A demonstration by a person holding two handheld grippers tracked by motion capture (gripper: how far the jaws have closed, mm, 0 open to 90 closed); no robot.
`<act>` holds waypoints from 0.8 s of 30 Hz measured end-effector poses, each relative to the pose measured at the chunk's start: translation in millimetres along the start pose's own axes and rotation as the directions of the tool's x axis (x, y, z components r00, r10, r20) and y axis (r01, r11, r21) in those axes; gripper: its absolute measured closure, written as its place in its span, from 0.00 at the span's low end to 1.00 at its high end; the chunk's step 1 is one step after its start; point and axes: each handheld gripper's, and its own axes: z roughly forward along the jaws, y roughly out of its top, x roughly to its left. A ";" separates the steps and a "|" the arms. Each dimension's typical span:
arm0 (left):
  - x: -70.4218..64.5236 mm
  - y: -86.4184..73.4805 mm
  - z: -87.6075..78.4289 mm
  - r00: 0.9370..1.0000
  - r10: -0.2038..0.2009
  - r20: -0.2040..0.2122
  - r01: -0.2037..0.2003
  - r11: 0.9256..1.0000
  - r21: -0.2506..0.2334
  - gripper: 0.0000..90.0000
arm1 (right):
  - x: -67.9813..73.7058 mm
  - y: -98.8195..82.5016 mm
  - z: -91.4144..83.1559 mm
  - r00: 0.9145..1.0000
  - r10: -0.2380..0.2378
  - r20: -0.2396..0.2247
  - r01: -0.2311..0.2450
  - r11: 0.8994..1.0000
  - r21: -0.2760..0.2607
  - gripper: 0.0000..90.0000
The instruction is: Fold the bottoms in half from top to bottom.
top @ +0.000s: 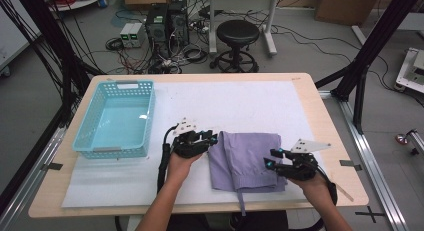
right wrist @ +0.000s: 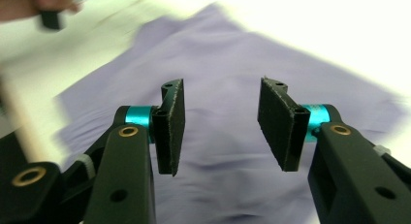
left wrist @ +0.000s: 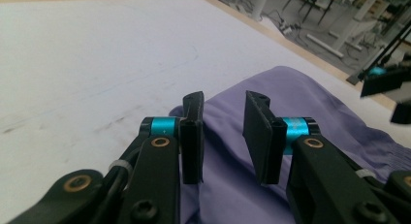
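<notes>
Purple garment [top: 246, 160] lay folded flat on the white mat [top: 240, 103] at the near-right part of the bench [top: 310, 98], between the two hands. Turquoise basket [top: 117, 118] sat empty at the left, well apart from the cloth.

Left gripper [top: 212, 138] sat at the garment's upper-left corner, jaws parted with a narrow gap, cloth under and between them but pads not pressing it. Right gripper [top: 269, 158] was over the garment's right edge, jaws spread wider, nothing between them but the fabric lying below. So both were released, nothing grasped.

Risks as I read it:
- Left jaws were lined up on a folded corner. Closing there could catch the top layer alone, so the fold peels open on lift.
- Right gripper view was motion-blurred, so that hand was moving. Closing mid-travel could drag the cloth and wrinkle or unfold the stack.
- Right jaws looked high above the fabric. A close from there likely pinches air or a thin ridge that slips out.
- Uneven grips on the two sides would let the garment sag and swing, and it could come apart before reaching the basket.
- A drawstring [top: 241, 203] trailed off the near edge, hanging over the bench edge. It could snag during a lift.
</notes>
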 end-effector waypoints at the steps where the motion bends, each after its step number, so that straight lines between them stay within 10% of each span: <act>1: -0.3 3.0 6.5 1.000 0.009 0.004 -0.009 1.000 0.015 0.78 | -4.8 -0.6 -2.6 1.000 0.018 0.024 -0.017 1.000 -0.011 0.60; 7: 0.1 9.2 52.4 1.000 0.023 0.011 -0.024 0.993 0.115 0.78 | -19.5 -6.6 -11.8 0.995 0.062 0.077 -0.060 0.998 -0.031 0.60; 14: 8.2 -3.0 75.5 0.988 0.065 -0.140 -0.029 0.969 0.245 0.89 | -26.2 -9.1 -15.5 0.993 0.073 0.089 -0.070 0.997 -0.035 0.59; 18: 9.2 -1.9 75.2 0.983 0.059 -0.176 -0.016 0.972 0.235 0.90 | -29.9 -10.4 -16.1 0.992 0.079 0.096 -0.076 0.996 -0.037 0.59; 24: 18.2 1.0 65.9 0.982 -0.027 -0.185 0.065 0.976 0.205 0.63 | -47.0 -0.6 -10.8 0.983 0.101 0.156 -0.098 0.995 -0.030 0.59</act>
